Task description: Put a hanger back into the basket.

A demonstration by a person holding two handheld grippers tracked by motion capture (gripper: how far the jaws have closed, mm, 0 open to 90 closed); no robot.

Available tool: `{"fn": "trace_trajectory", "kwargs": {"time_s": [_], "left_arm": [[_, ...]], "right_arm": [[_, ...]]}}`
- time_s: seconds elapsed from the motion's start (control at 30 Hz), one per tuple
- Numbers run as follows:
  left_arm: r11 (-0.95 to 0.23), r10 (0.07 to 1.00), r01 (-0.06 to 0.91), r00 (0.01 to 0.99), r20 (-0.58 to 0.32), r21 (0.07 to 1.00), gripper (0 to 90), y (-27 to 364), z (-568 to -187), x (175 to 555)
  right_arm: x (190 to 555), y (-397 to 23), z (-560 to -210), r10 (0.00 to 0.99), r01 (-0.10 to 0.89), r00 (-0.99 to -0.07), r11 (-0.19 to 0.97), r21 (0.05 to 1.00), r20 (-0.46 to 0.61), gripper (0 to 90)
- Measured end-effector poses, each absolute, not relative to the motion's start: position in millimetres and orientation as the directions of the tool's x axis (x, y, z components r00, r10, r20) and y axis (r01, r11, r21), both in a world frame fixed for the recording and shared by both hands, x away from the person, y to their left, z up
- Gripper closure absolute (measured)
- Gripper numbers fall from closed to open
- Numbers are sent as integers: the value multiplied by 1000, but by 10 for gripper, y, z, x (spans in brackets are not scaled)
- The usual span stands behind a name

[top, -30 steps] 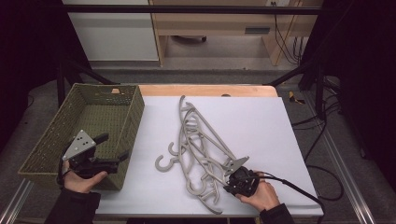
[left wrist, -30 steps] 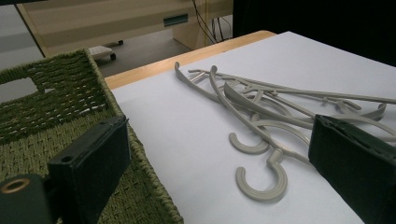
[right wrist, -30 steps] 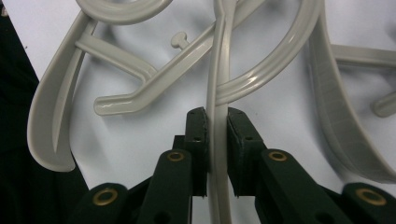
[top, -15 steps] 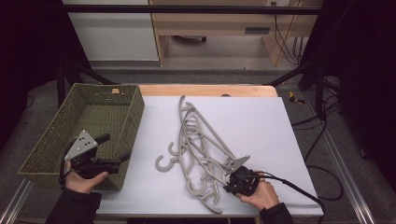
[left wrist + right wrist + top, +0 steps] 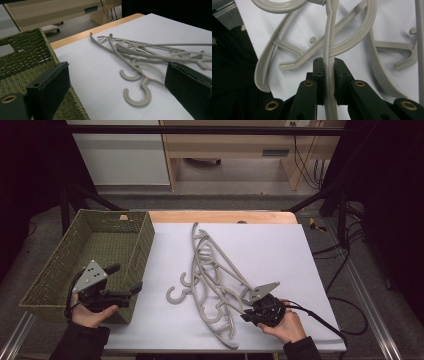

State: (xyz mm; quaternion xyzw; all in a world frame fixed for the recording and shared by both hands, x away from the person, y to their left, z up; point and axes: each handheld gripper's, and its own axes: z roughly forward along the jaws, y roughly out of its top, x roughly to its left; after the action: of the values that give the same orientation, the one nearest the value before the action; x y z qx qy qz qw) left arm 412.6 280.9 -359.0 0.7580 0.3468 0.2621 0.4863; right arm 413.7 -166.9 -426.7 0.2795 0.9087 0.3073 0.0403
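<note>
**Right gripper clamped on a hanger, left gripper open by the basket**

The table (image 5: 280, 250) in front of me is covered with a white sheet, with a strip of bare wood showing along its far edge. On my left side sits the woven green basket (image 5: 60, 270), its near right corner also visible in the left gripper view beside the sheet.

Next in size is the tangle of grey plastic hangers (image 5: 215, 275) lying across the middle of the table, running from the far centre down toward the near right. Two of their hooks curl open toward the basket side; in the left gripper view I see those hooks lying flat on the sheet, near the basket but apart from it.

My left gripper (image 5: 127, 280) hangs over the basket's near right corner, held in my left hand (image 5: 90, 312). Its fingers (image 5: 53, 83) stand wide apart with nothing between them.

My right gripper (image 5: 245, 312) sits at the near right end of the pile, held in my right hand (image 5: 285, 325). In the right gripper view its fingers (image 5: 320, 72) are closed tight on one thin arm of a hanger (image 5: 329, 50), which runs straight up between them.
</note>
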Motion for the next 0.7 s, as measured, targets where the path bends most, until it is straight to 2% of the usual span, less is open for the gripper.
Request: {"fn": "trace_trajectory", "kwargs": {"time_s": [0.37,0.7], "left_arm": [[-344,740,249,666,98,905,57,2673,-3577,4088],[-479,635,193,749,187,856,56,2374,-3613,4013]], "right_arm": [[4094,-1797,-3999,488,435,-865,616,656,116,816],[4046,-1708,-3825,393,358,-913,633,686,114,816]]}}
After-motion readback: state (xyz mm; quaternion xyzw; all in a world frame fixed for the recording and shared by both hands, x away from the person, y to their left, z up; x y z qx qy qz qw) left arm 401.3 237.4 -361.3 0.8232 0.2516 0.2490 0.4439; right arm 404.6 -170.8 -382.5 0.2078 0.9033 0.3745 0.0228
